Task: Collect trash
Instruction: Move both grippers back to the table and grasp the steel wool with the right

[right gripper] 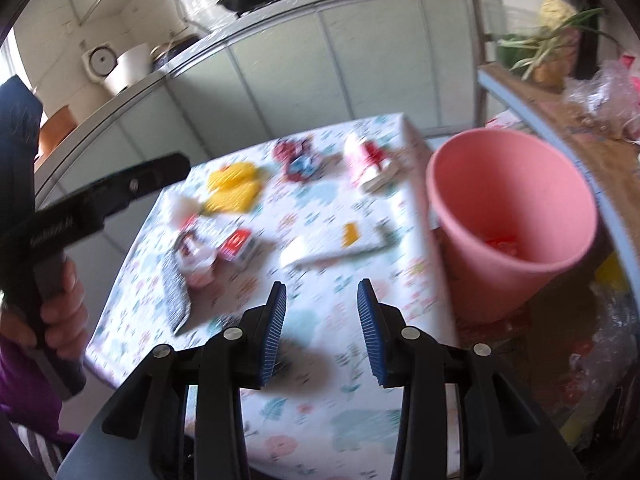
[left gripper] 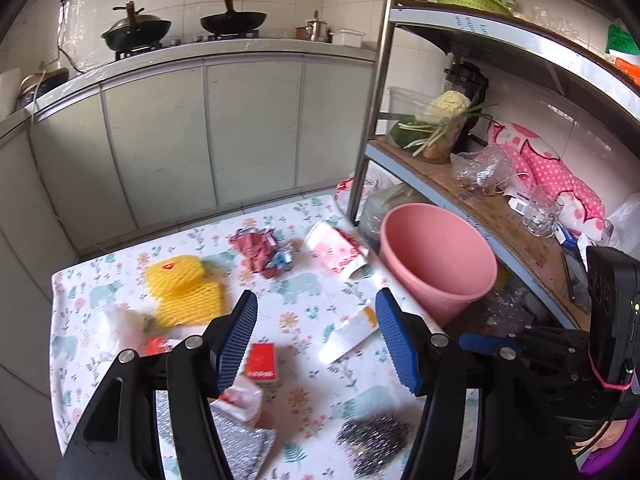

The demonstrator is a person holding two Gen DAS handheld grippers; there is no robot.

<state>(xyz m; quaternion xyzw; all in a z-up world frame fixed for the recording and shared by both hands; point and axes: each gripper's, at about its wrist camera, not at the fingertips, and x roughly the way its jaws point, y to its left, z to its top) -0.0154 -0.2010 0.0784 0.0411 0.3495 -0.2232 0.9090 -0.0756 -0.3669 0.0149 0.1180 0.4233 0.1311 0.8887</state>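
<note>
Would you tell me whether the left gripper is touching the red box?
Apart. The left wrist view shows the left gripper open above the table, with the red box lying untouched between its fingers.

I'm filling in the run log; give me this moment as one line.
left gripper: open, empty | right gripper: open, empty | round pink plastic bucket: upright beside table, red scrap inside | small red box: on floral tablecloth

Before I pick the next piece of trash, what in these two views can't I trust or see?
- Bucket contents: left wrist view shows only the inner wall; right wrist view shows something red at the bottom, blurred.
- Silver bag: left view, partly behind the left gripper fingers.
- Red box print: too small.
- Table litter in right view: smeared by motion.
- Right gripper: nothing visible between its pads.
</note>
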